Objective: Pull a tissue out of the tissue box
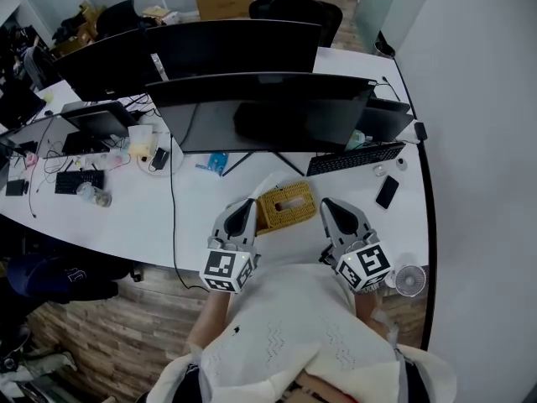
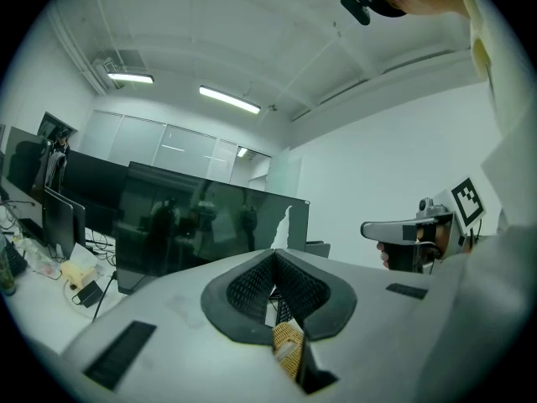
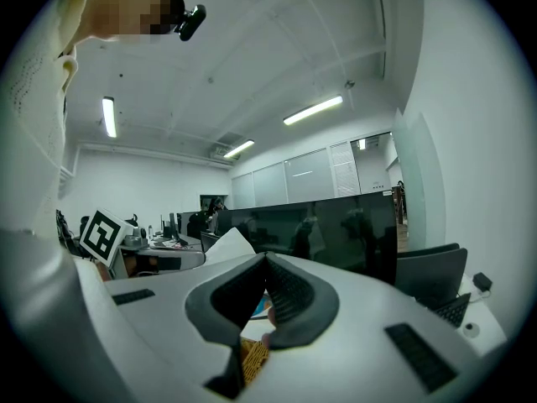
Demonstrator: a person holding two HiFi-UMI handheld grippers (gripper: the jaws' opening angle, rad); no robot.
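Flanking box (image 1: 286,206): left tool (image 1: 245,206), right tool (image 1: 330,206)

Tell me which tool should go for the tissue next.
Left, probably. The tissue stands straight ahead of the left tool; from the right tool it sits off to one side. Both are shut and must open first.

I'm in an open office: long white desks (image 1: 201,212) carry dark monitors (image 1: 260,112) and keyboards (image 1: 356,159), with a swivel chair (image 1: 295,8) behind, strip lights (image 2: 229,99) overhead, and seemingly glass partitions (image 2: 180,149).
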